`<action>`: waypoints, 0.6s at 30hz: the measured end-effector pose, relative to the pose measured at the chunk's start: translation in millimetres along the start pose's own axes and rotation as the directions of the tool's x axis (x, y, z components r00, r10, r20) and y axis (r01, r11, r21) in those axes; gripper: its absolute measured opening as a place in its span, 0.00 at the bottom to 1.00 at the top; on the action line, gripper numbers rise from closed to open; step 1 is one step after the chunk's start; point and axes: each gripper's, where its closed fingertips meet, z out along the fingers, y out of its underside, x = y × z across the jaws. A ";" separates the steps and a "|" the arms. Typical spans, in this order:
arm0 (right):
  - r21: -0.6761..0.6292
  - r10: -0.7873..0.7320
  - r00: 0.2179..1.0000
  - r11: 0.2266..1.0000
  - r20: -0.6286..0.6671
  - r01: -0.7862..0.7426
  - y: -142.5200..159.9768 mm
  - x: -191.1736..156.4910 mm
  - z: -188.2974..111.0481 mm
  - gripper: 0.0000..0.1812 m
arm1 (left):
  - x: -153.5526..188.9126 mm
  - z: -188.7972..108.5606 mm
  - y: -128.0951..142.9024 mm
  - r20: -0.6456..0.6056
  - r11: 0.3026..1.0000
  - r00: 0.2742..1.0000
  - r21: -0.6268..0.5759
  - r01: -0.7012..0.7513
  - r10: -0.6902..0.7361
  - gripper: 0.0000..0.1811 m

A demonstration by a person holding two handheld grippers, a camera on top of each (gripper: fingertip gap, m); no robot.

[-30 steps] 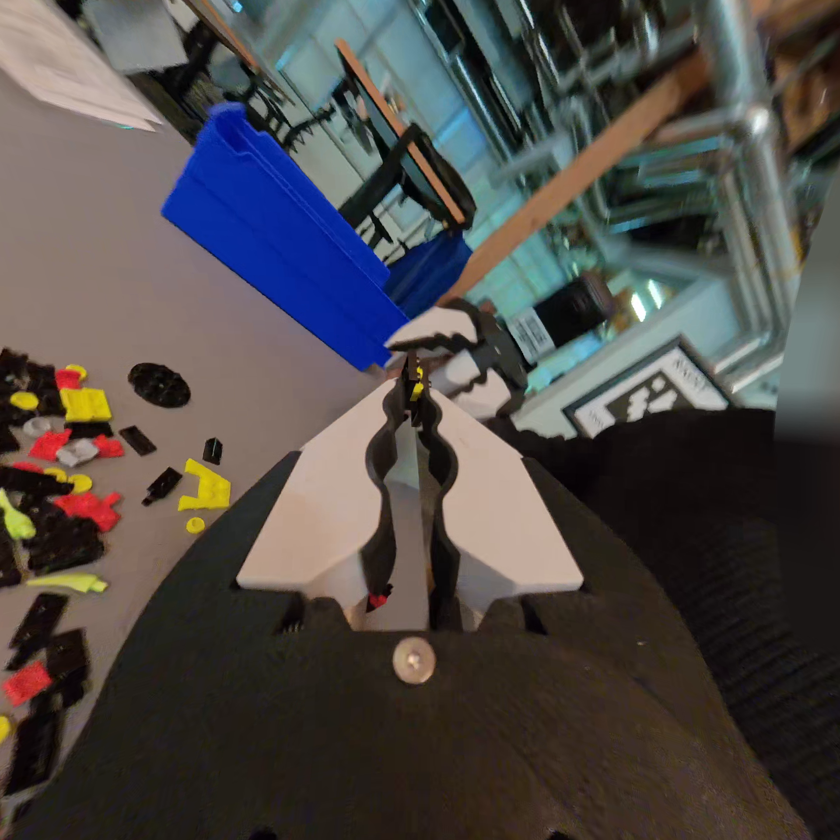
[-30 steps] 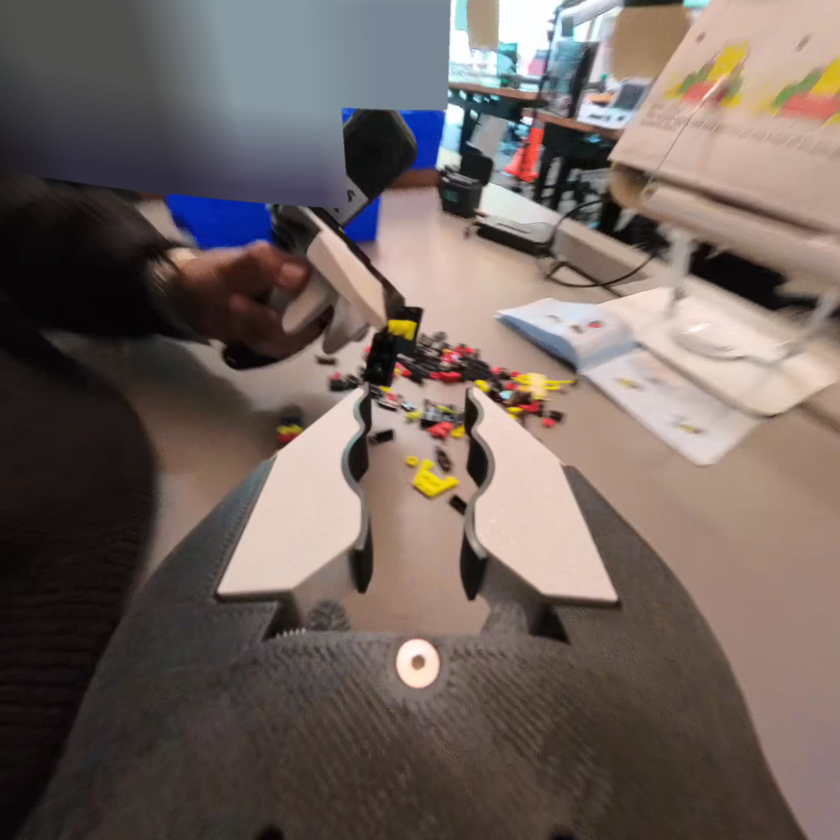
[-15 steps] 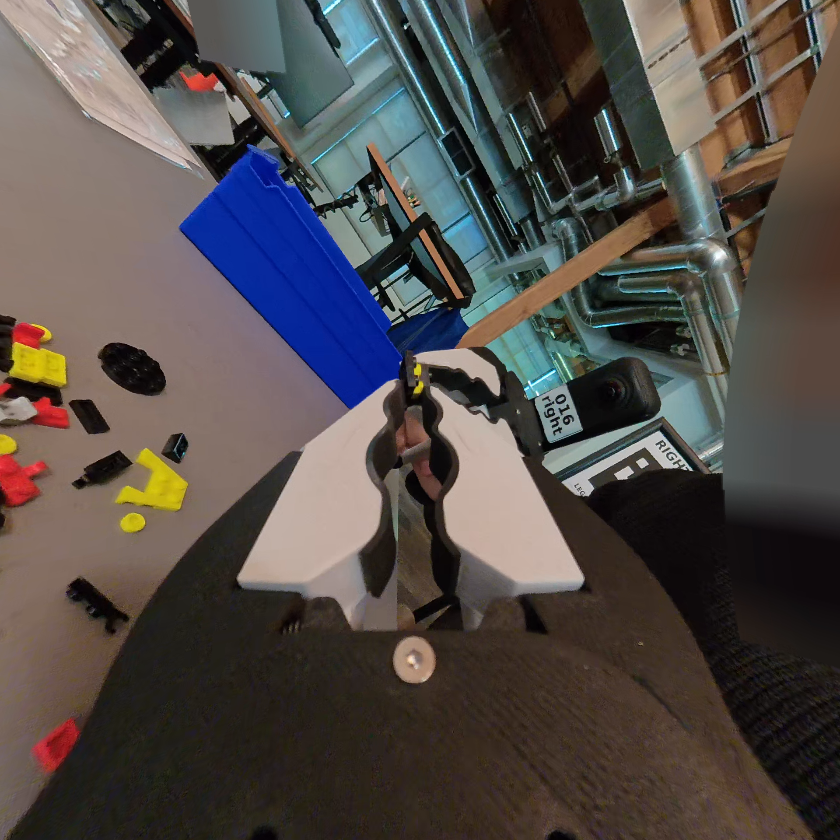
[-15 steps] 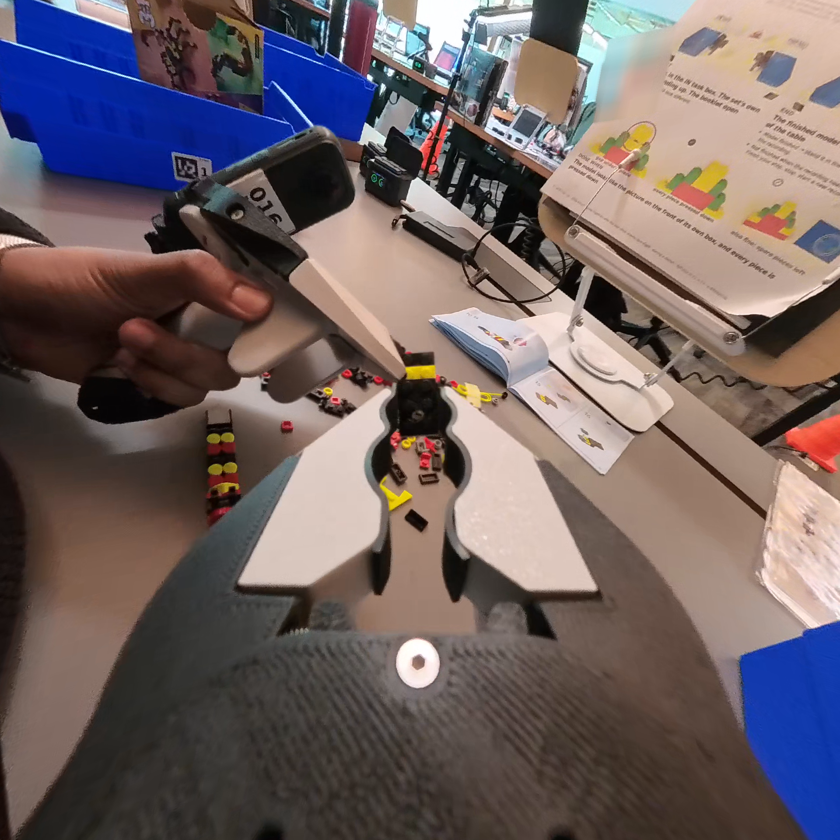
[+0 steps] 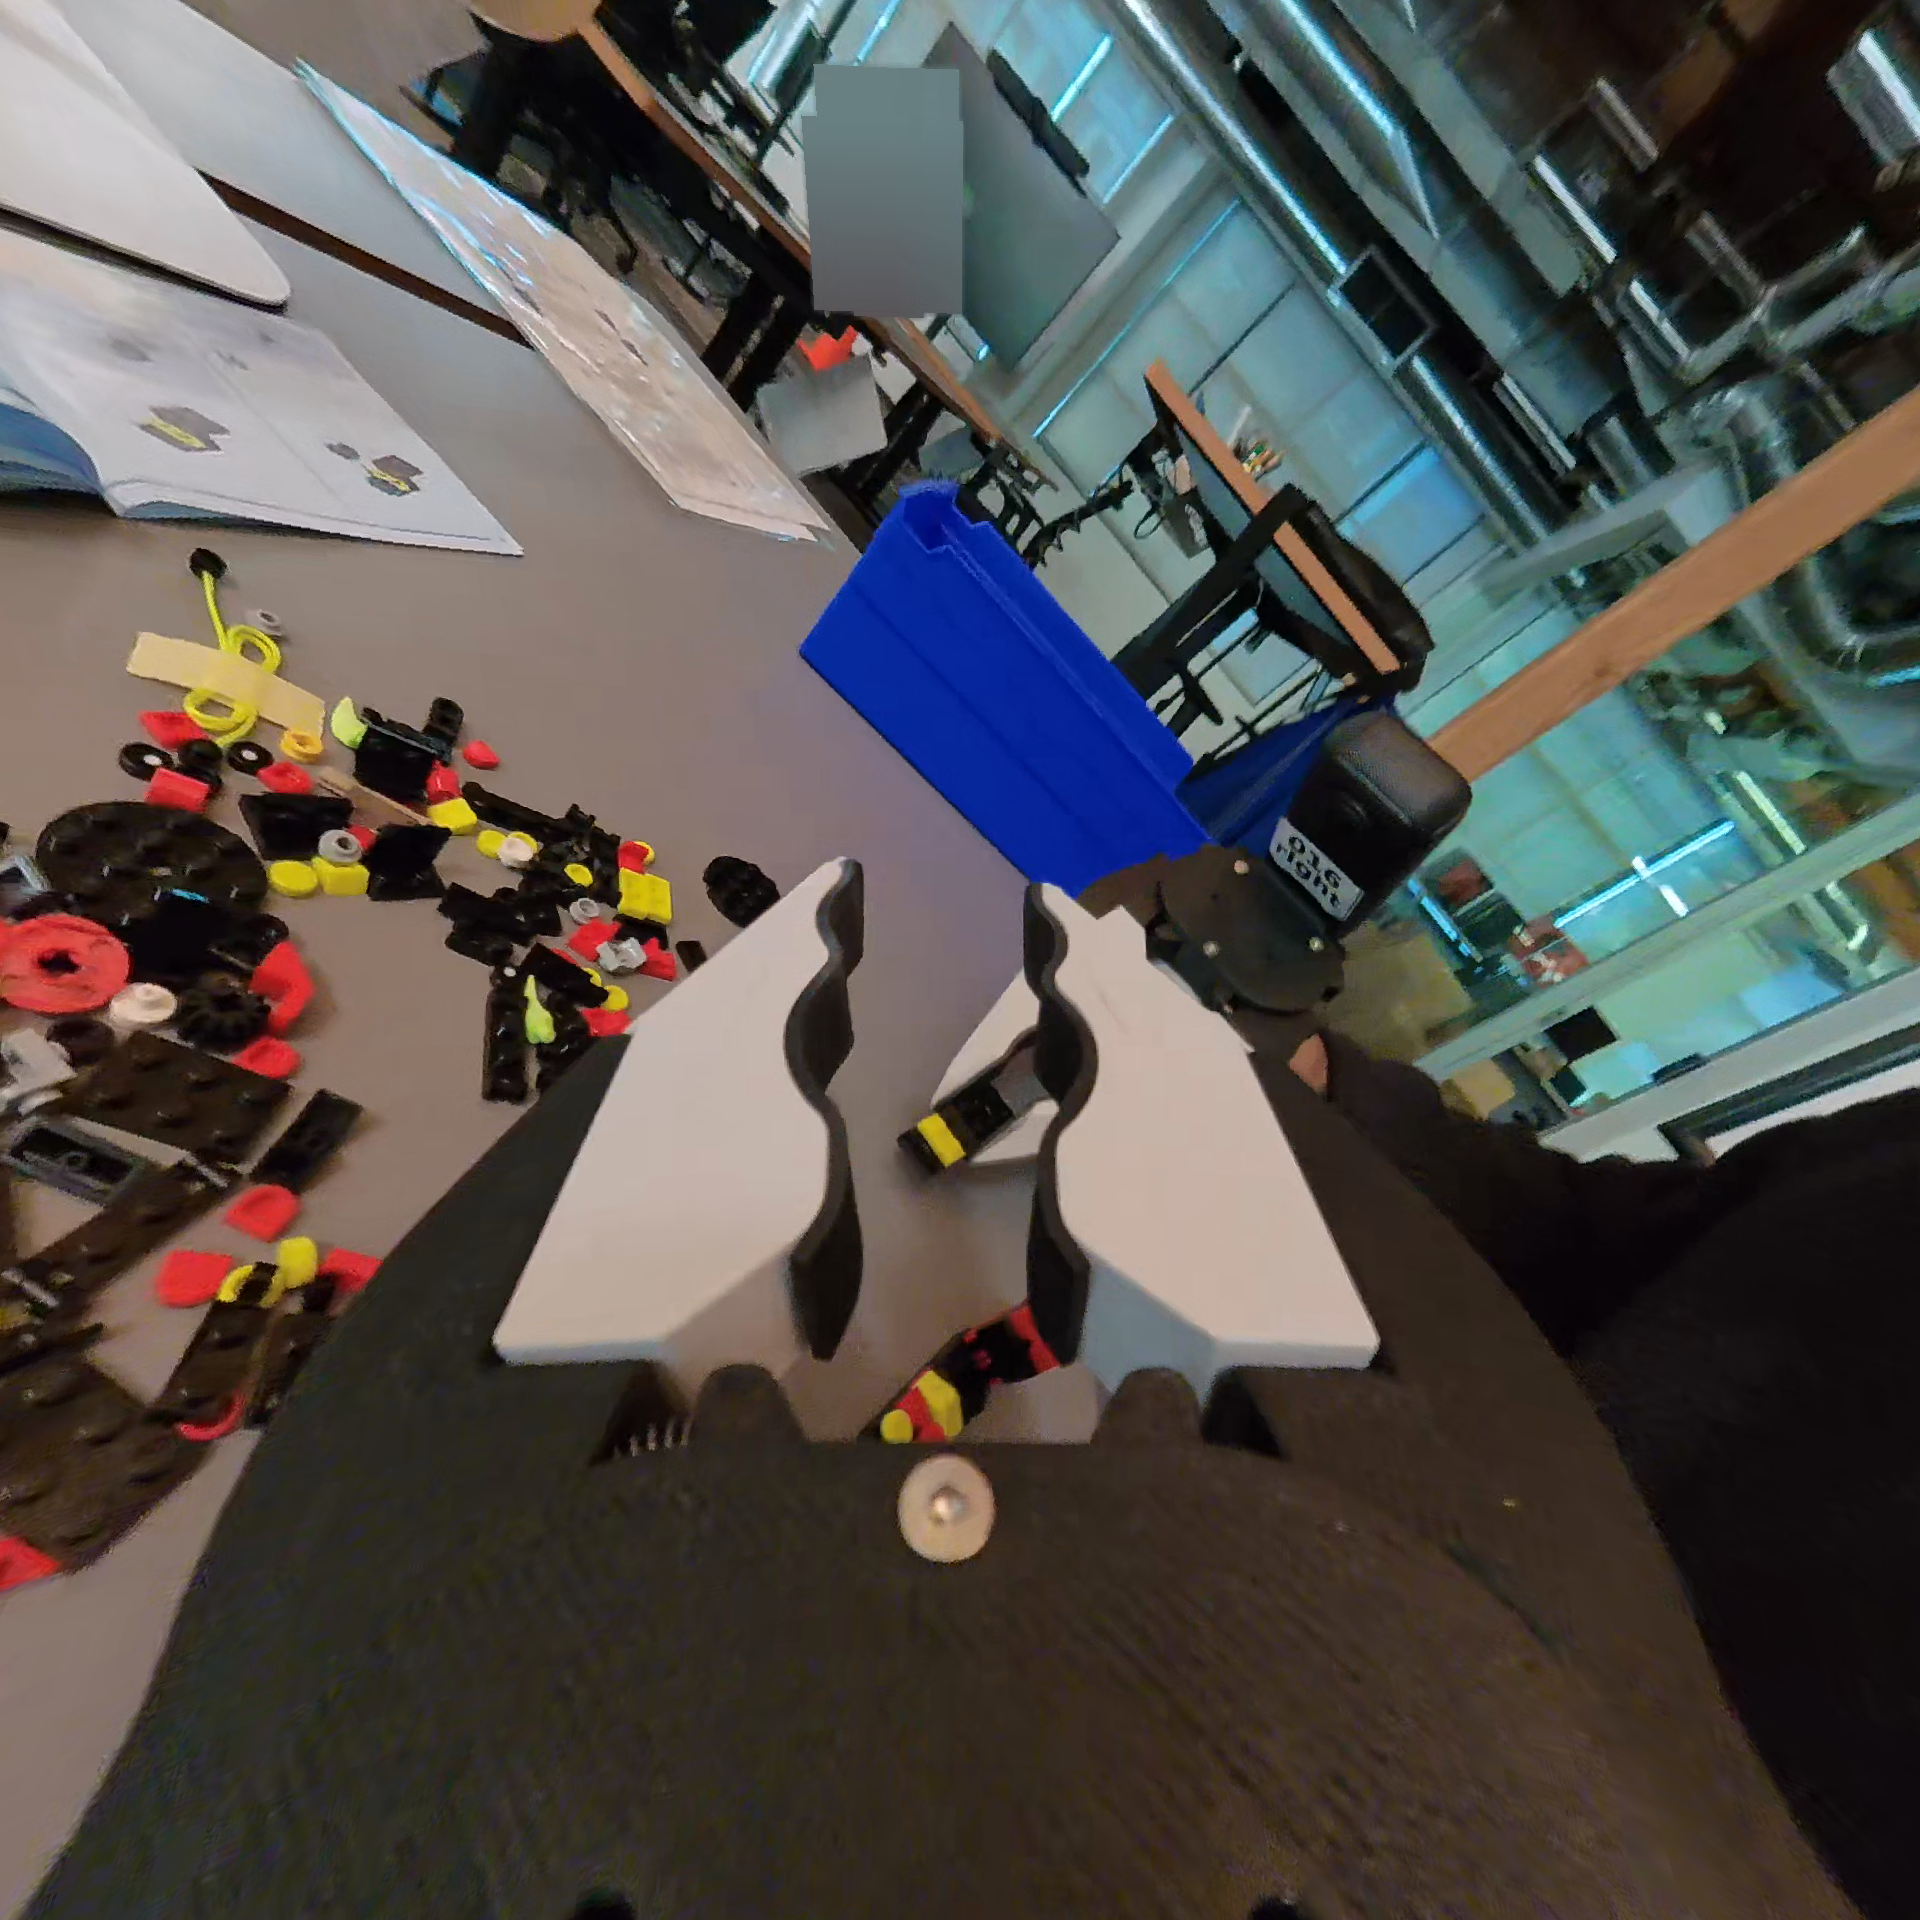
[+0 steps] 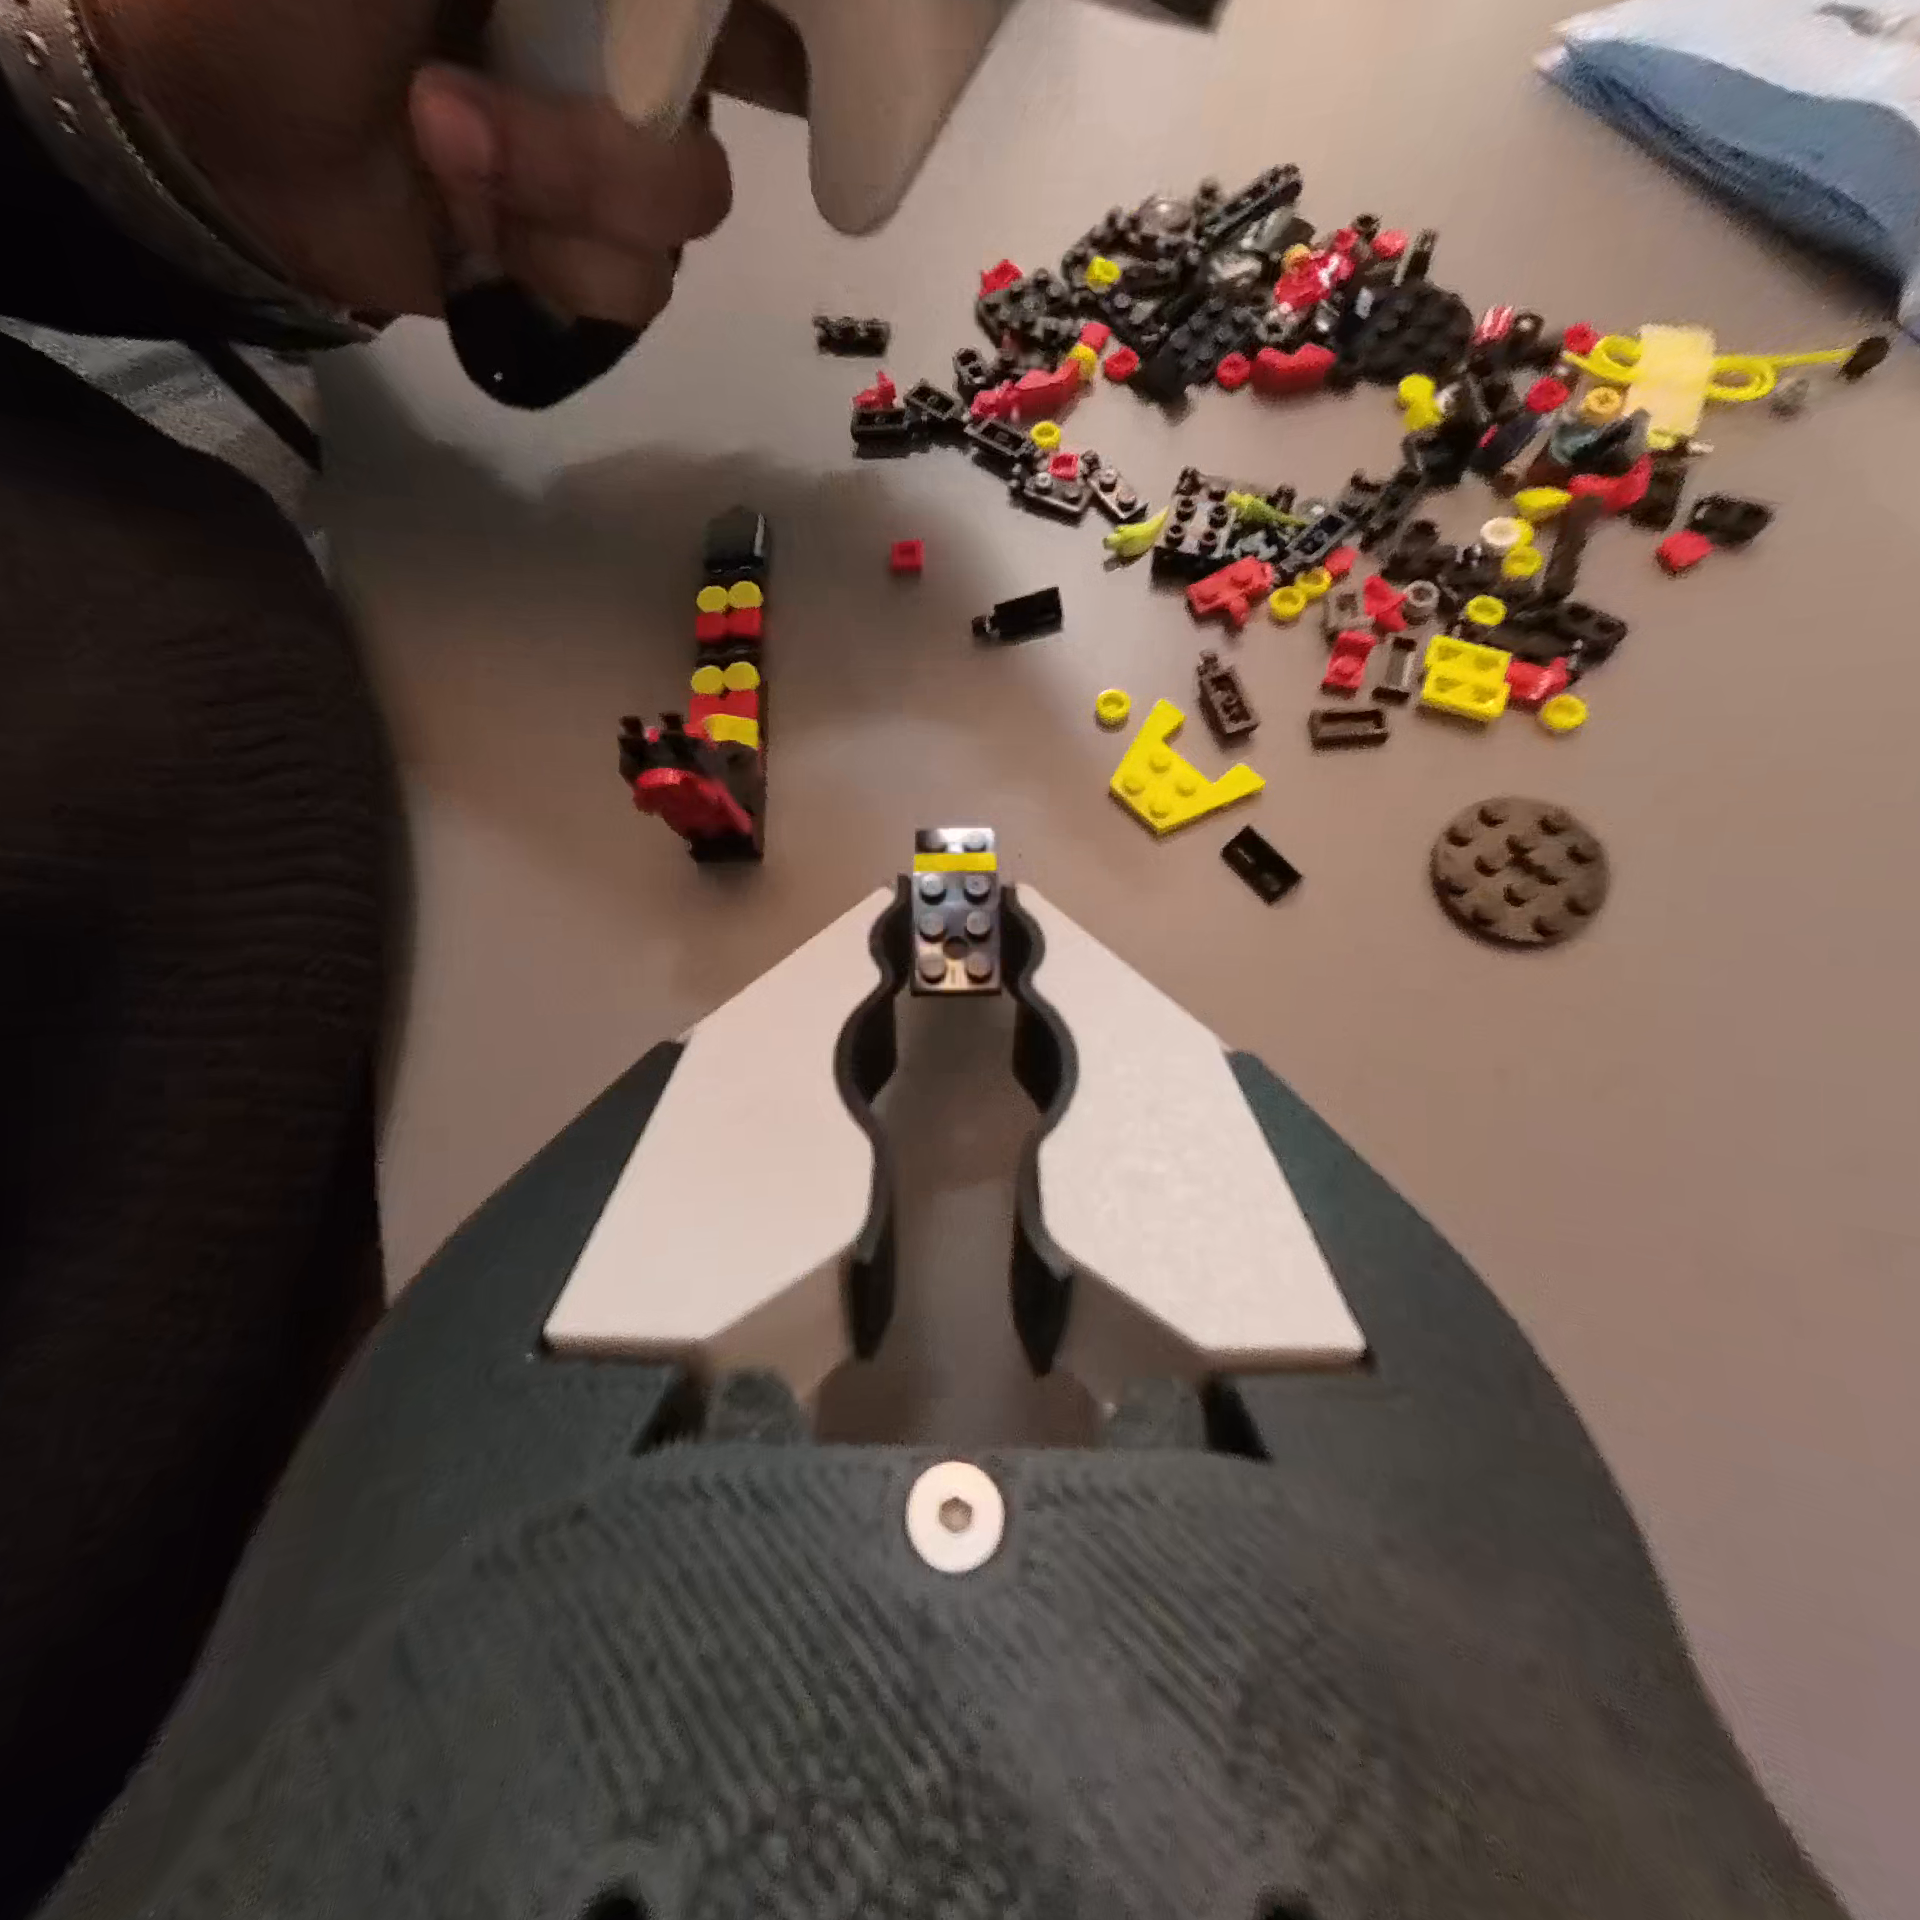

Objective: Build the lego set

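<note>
Though above table, left gripper gaping, empty; right gripper's tips beyond, clamping black-yellow stack.

Right view: right gripper pinching stack by sides, studs up, over bare table near strip build. Likely light, rigid, slick; side grip best, layers may pop apart.

White label with dark print, on black camera. Open booklet and printed sheet on table, upper left; print too small to read.
</note>
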 end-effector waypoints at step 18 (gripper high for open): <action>0.265 0.126 0.957 0.963 -0.263 -0.054 -35.4 48.6 -38.6 0.26 | -19.0 -16.9 6.9 0.036 0.985 0.992 -0.125 -0.120 0.125 0.18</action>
